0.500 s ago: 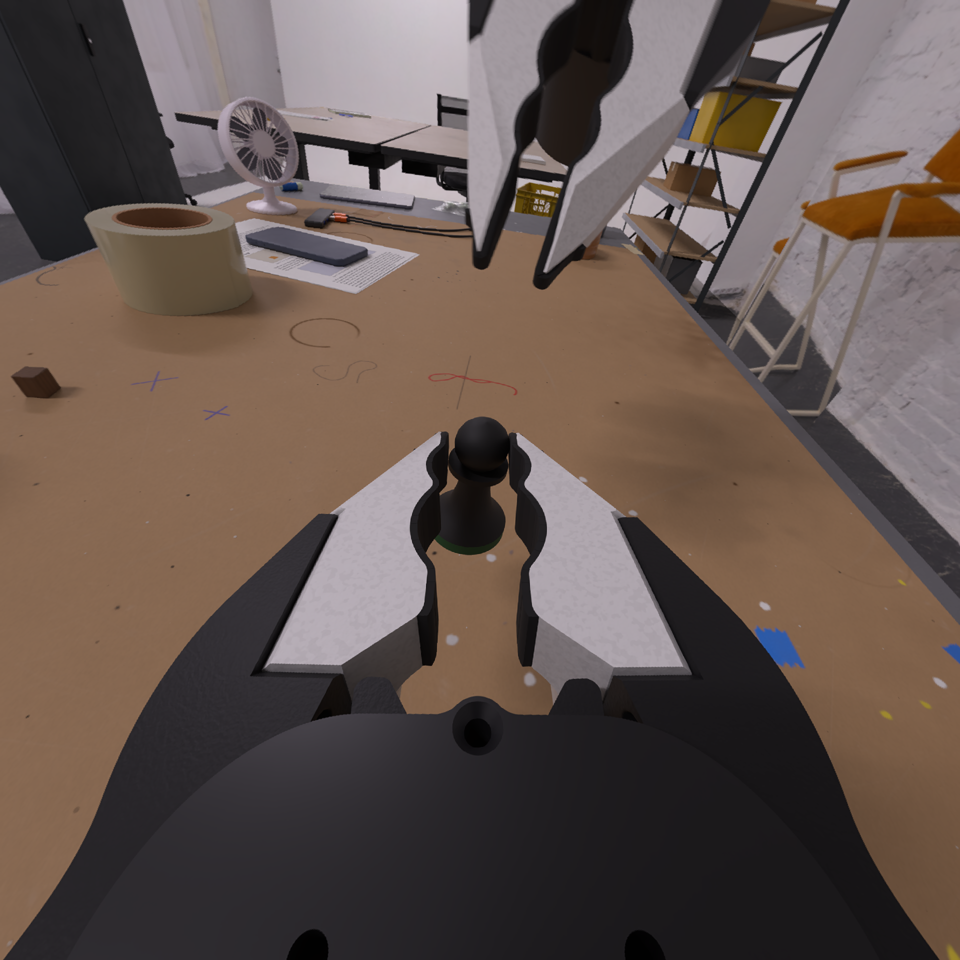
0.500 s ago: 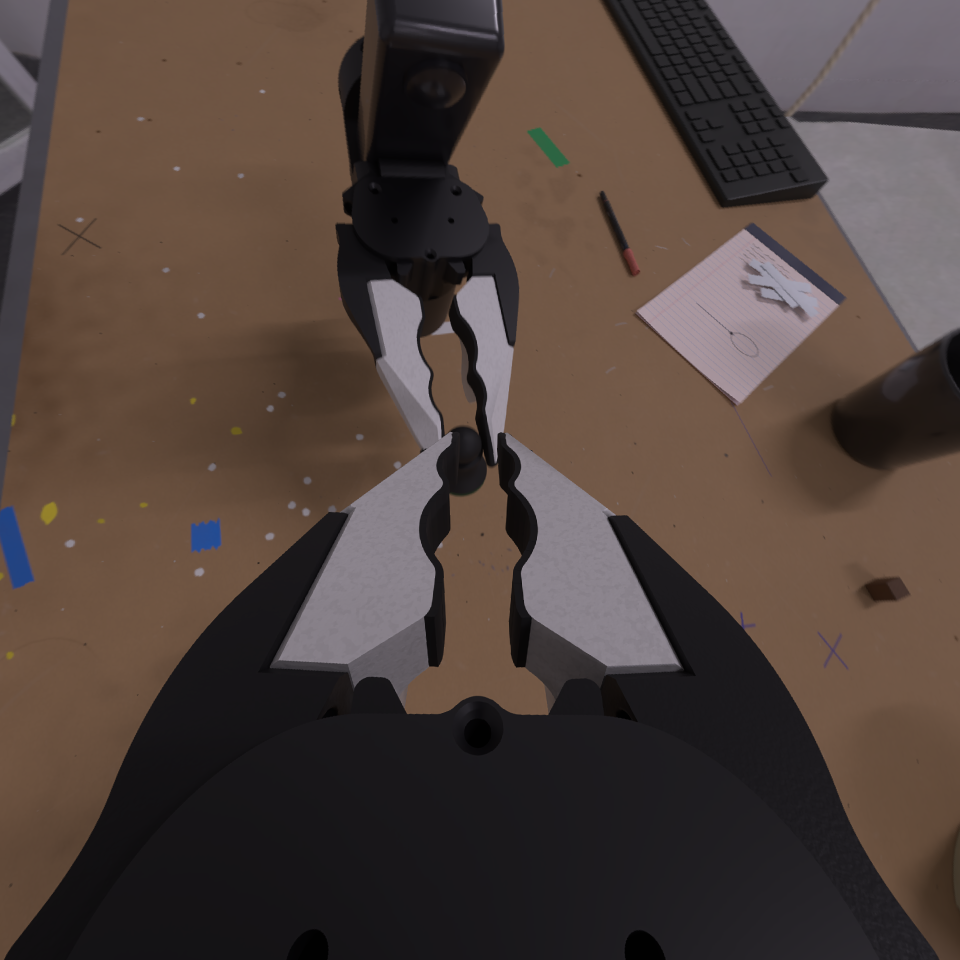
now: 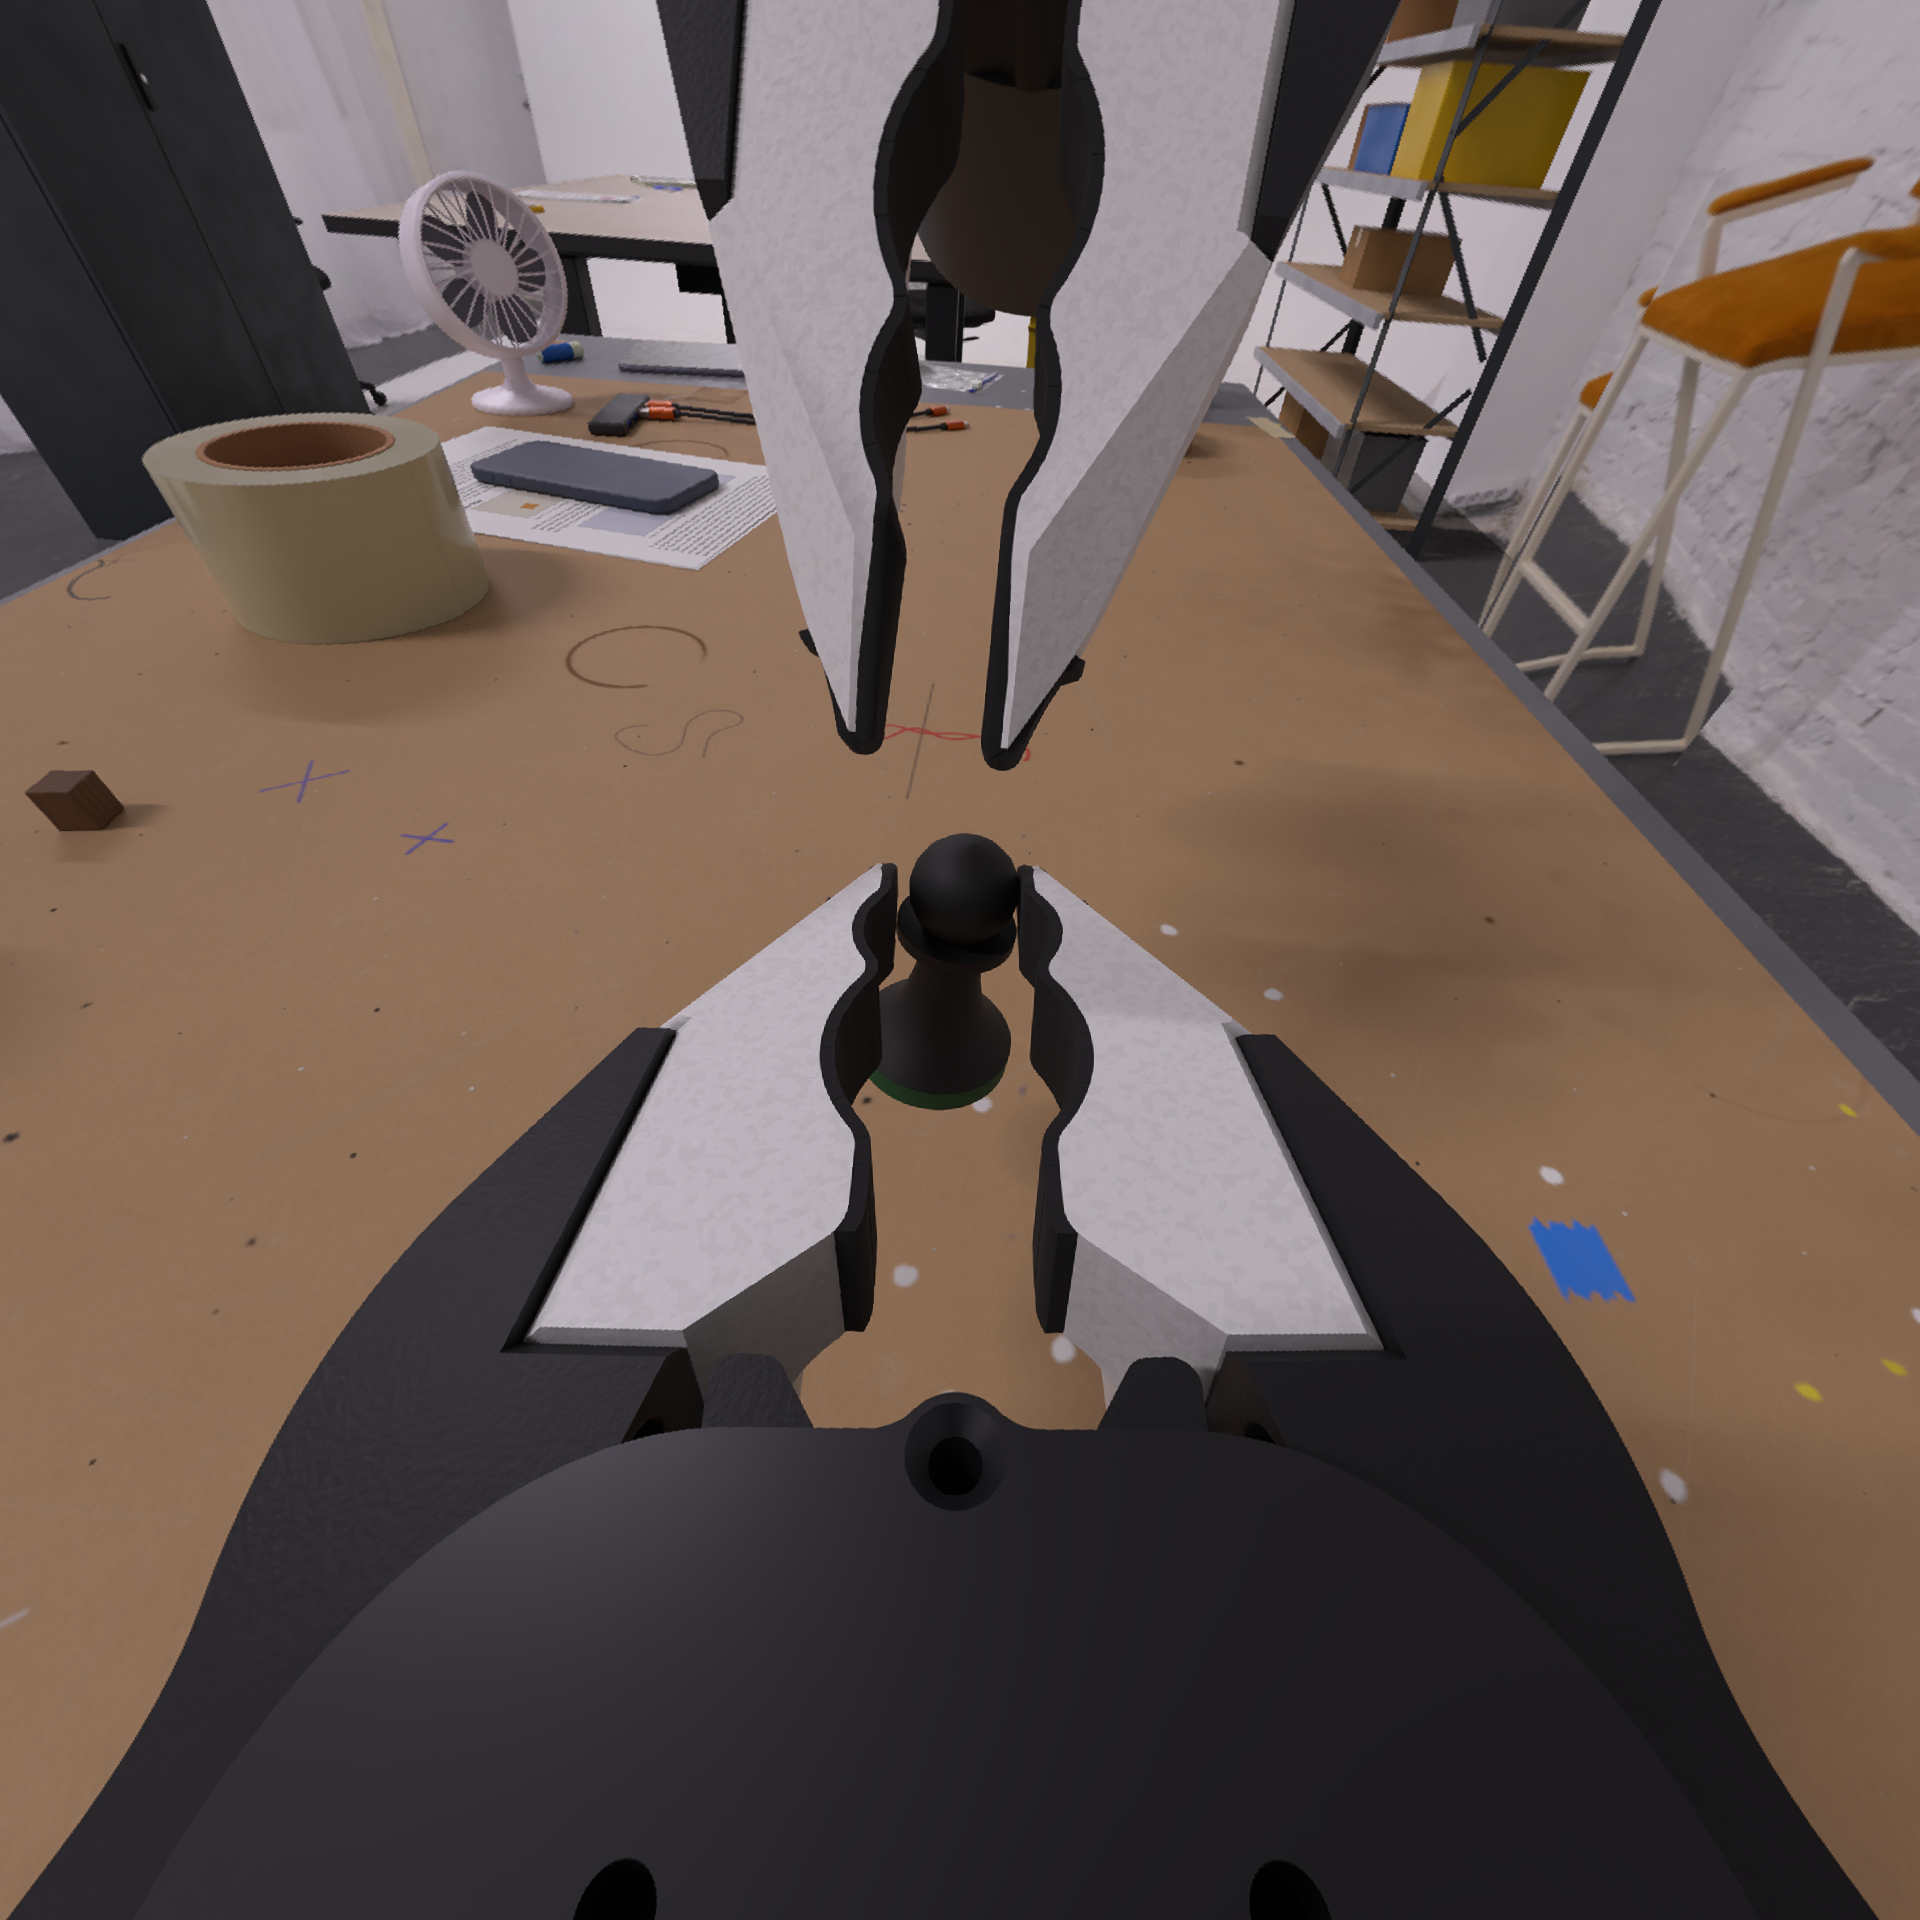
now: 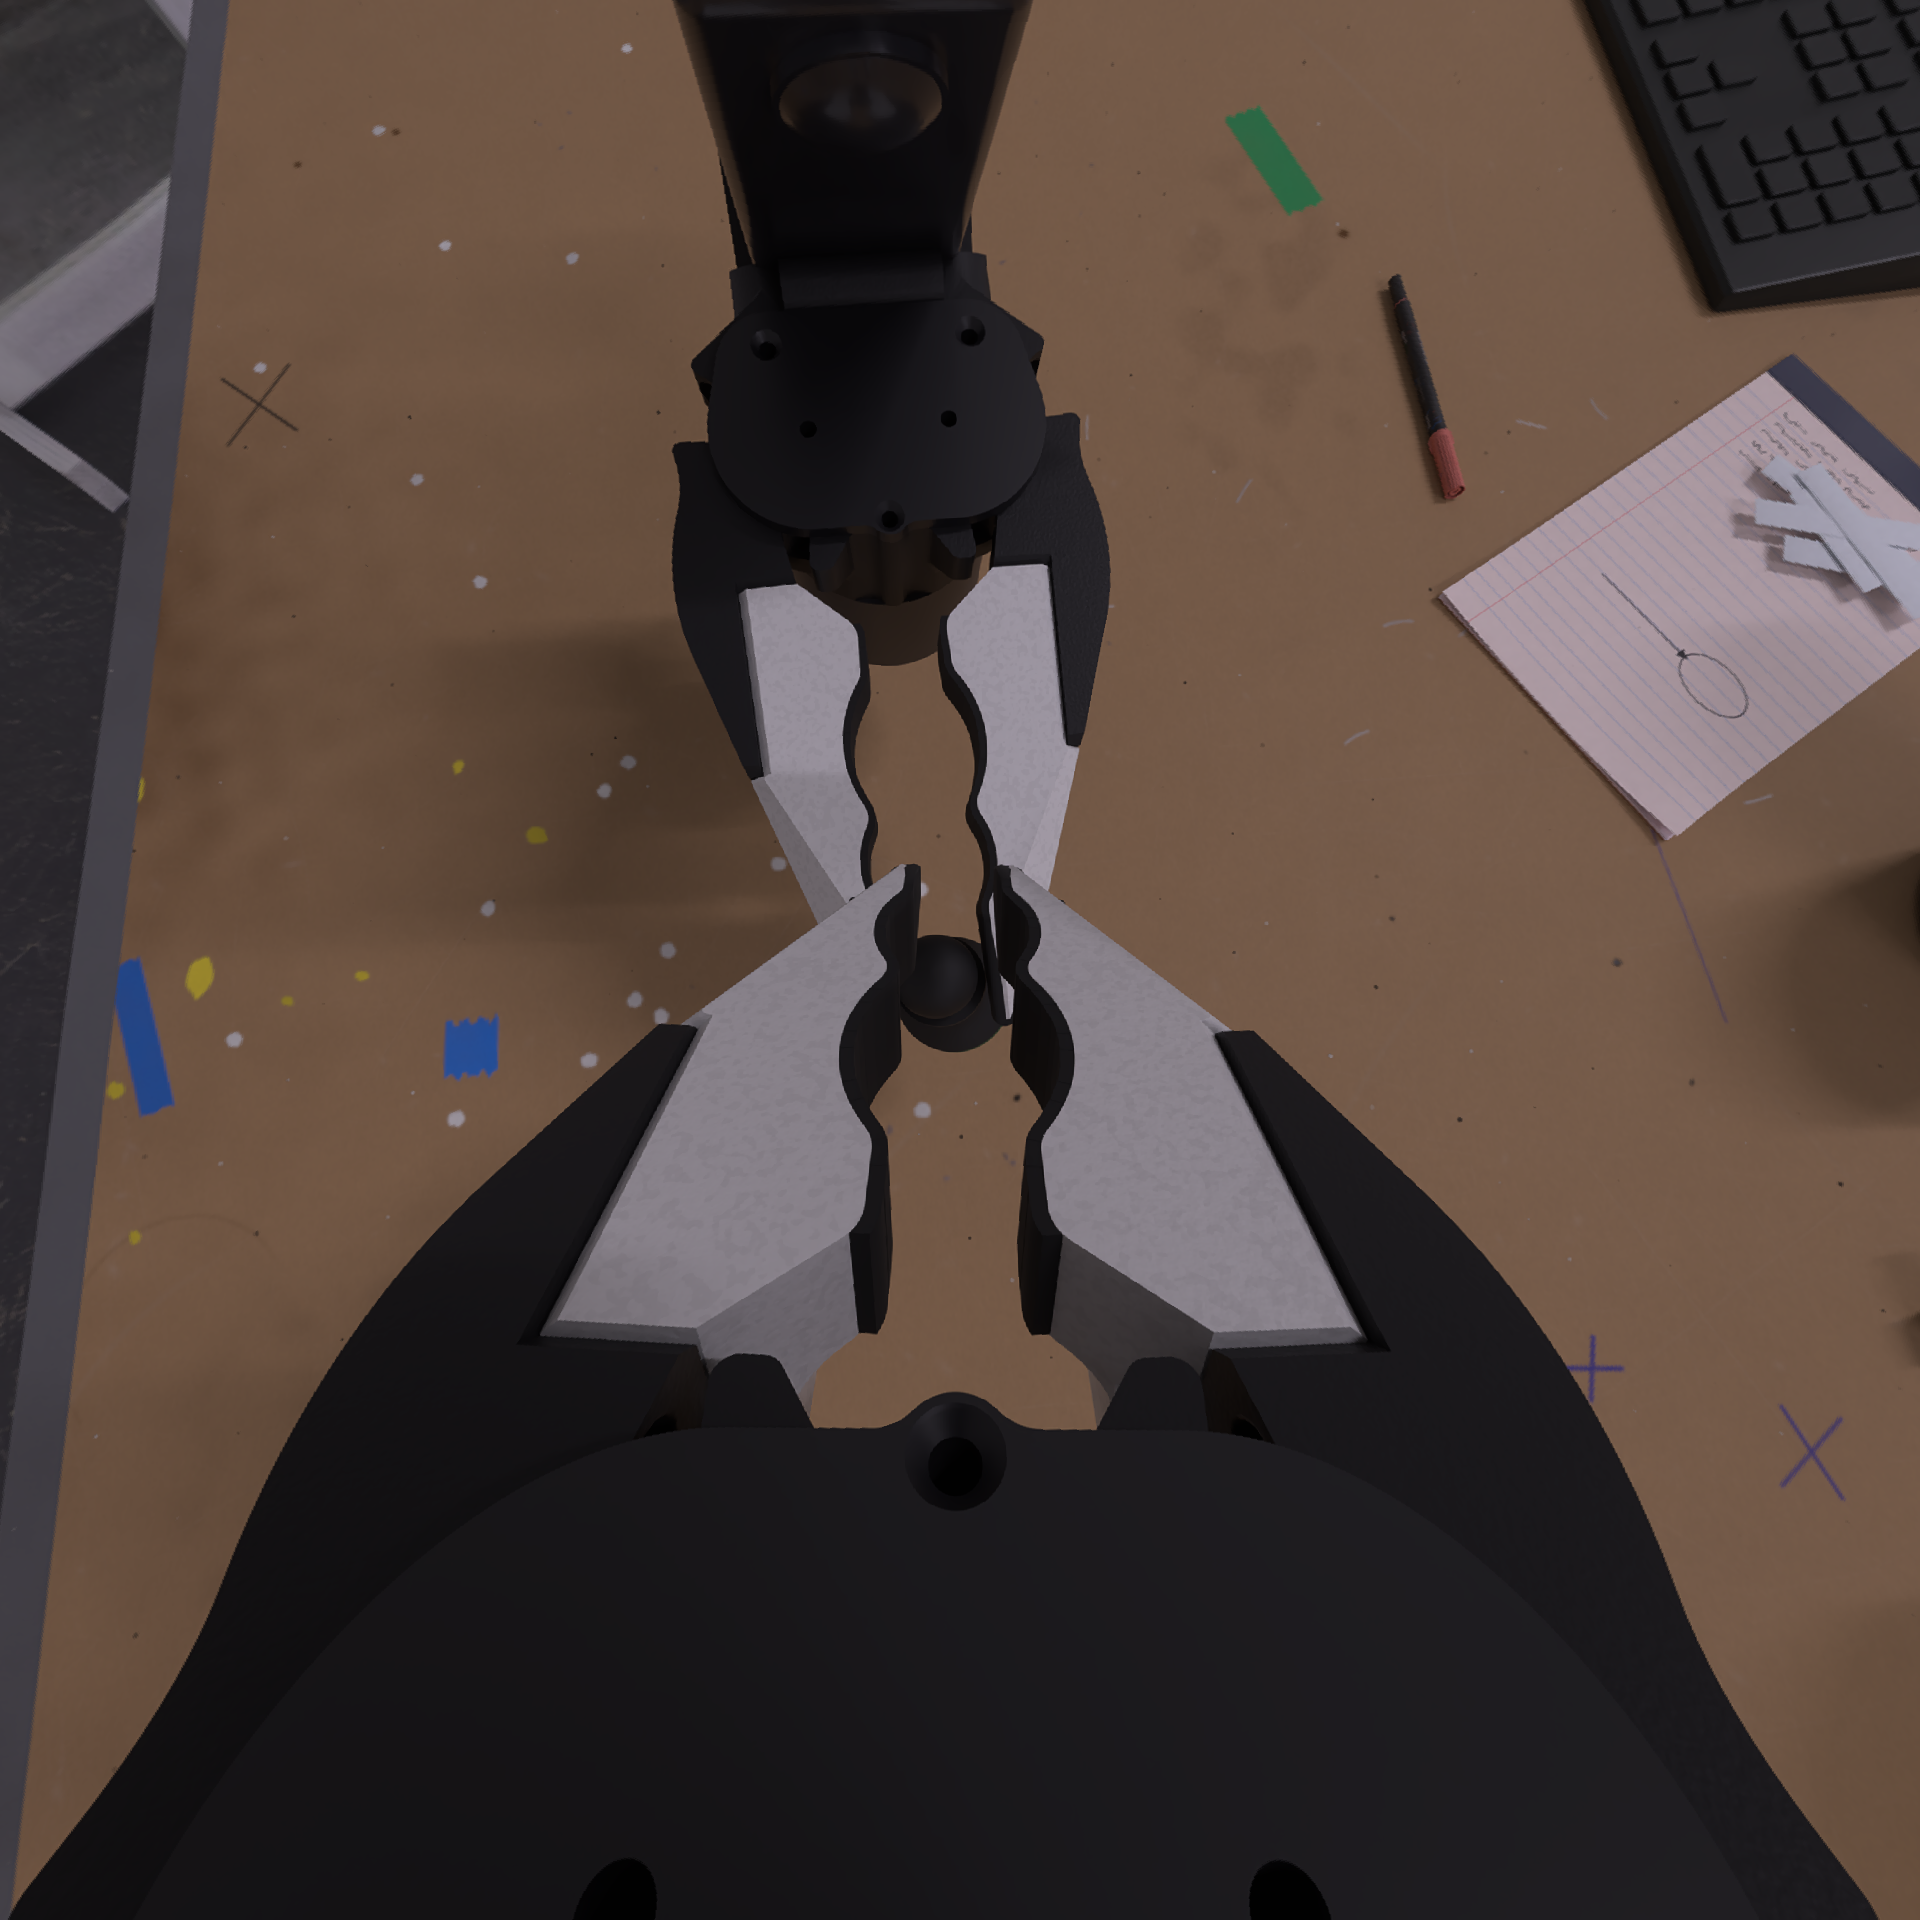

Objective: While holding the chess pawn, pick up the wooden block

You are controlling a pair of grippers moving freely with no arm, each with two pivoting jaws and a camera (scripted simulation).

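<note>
The black chess pawn [image 3: 961,894] stands upright between the fingers of my left gripper [image 3: 956,873], which is shut on its head and collar. The pawn's green base shows just above the brown table [image 3: 1351,831]. My right gripper [image 3: 932,750] hangs open, pointing down, just above and beyond the pawn's head. In the right wrist view the pawn's head [image 4: 940,987] shows between the open fingers of my right gripper [image 4: 956,873], with the left gripper's fingers [image 4: 800,707] opposite. The small wooden block [image 3: 73,800] lies far to the left on the table, away from both grippers.
A tape roll [image 3: 312,520], a fan [image 3: 488,281] and a phone on a paper sheet [image 3: 592,478] stand at the back left. A keyboard [image 4: 1787,135], a pen [image 4: 1423,384] and a notepad [image 4: 1704,603] lie on the other side. The table edge [image 3: 1662,831] runs close on the right.
My right gripper has come down and squared up over the pawn, so the pawn's head now sits deeper between its fingers. The left gripper keeps the pawn and has barely moved.
</note>
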